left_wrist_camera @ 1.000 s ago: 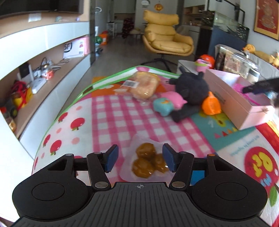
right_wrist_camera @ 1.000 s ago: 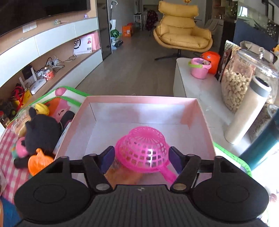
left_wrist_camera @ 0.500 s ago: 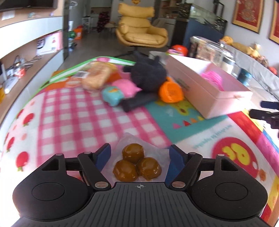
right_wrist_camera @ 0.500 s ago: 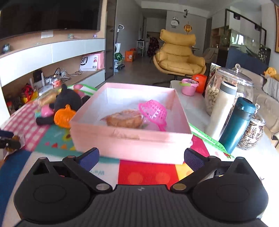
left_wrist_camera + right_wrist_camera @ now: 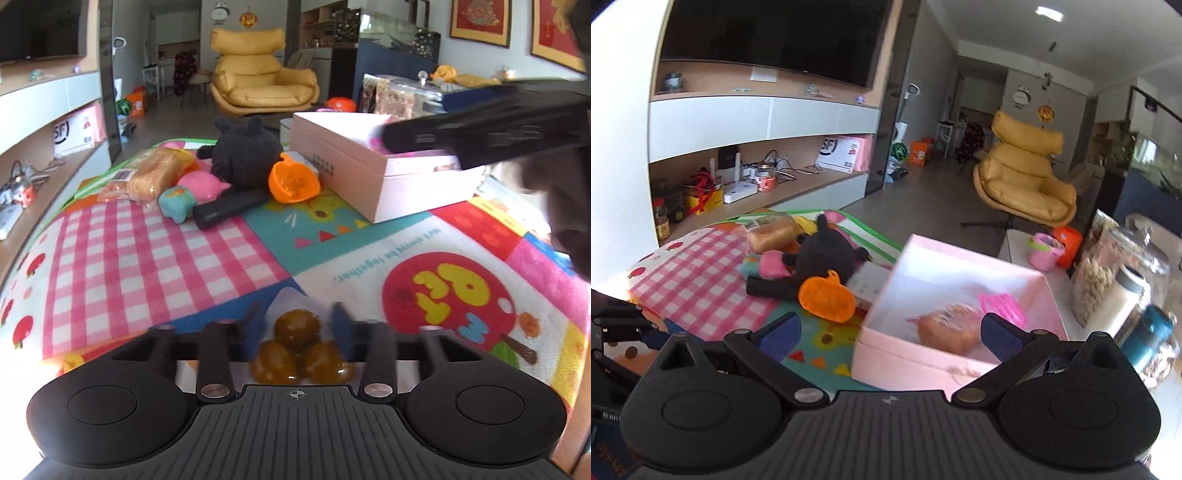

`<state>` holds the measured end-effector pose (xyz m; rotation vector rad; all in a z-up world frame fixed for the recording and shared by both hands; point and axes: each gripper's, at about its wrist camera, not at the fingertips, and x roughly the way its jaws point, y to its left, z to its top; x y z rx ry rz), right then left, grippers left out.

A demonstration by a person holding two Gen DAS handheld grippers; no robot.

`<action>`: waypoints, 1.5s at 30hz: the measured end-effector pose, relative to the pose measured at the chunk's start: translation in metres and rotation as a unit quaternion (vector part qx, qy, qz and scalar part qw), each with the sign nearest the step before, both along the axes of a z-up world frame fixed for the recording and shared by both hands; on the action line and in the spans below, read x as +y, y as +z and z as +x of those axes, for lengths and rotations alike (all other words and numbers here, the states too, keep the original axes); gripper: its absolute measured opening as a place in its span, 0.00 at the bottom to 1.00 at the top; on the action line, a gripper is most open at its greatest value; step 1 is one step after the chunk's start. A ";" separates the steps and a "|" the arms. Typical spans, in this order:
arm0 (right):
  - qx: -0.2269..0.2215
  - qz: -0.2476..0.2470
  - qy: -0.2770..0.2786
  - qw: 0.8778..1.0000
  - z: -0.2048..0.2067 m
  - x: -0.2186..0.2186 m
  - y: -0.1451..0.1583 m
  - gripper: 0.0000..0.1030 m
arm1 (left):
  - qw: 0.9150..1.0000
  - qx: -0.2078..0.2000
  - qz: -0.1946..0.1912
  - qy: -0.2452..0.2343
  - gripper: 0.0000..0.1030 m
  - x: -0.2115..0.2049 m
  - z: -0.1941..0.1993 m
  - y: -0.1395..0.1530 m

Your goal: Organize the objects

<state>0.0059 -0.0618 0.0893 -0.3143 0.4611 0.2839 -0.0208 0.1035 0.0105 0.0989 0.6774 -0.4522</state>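
Note:
A clear pack of three brown glazed sweets (image 5: 299,347) lies on the colourful play mat (image 5: 369,266), right at my left gripper (image 5: 297,317). Its jaws are closing, with the pack between them and the pads against the wrap. My right gripper (image 5: 890,332) is wide open with nothing in it, hanging in front of the pink box (image 5: 905,362); in the left wrist view it is a dark blur (image 5: 480,133). The pink box (image 5: 369,177) holds a wrapped bun (image 5: 953,332) and a pink strainer (image 5: 1001,306).
Left of the box lie a black plush (image 5: 247,155), an orange pumpkin cup (image 5: 293,184), wrapped bread (image 5: 155,173), a teal toy (image 5: 177,203) and a black tube (image 5: 229,206). A nut jar (image 5: 1100,280), white bottle (image 5: 1123,295) and teal flask (image 5: 1152,332) stand right of it.
My left gripper's jaws widened, then narrowed onto the sweets pack as it swung right. My right gripper let go of the pink strainer in the box, opened wide, backed away and rolled.

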 end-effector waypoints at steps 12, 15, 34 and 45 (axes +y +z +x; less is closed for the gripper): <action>0.143 -0.126 -0.014 0.982 0.099 0.101 -0.065 0.21 | 0.999 0.010 -0.031 -0.005 0.31 0.018 -0.013 0.000; 0.141 -0.107 -0.014 0.984 0.086 0.092 -0.061 0.13 | 0.999 0.013 -0.032 -0.009 0.31 0.020 -0.015 0.001; 0.154 0.057 0.028 0.986 -0.074 -0.026 -0.045 0.89 | 0.993 0.040 -0.109 -0.007 0.51 0.002 0.001 0.023; 0.156 0.047 0.100 0.982 -0.077 0.066 -0.076 0.93 | 0.996 0.014 -0.062 0.065 0.50 0.019 0.019 0.050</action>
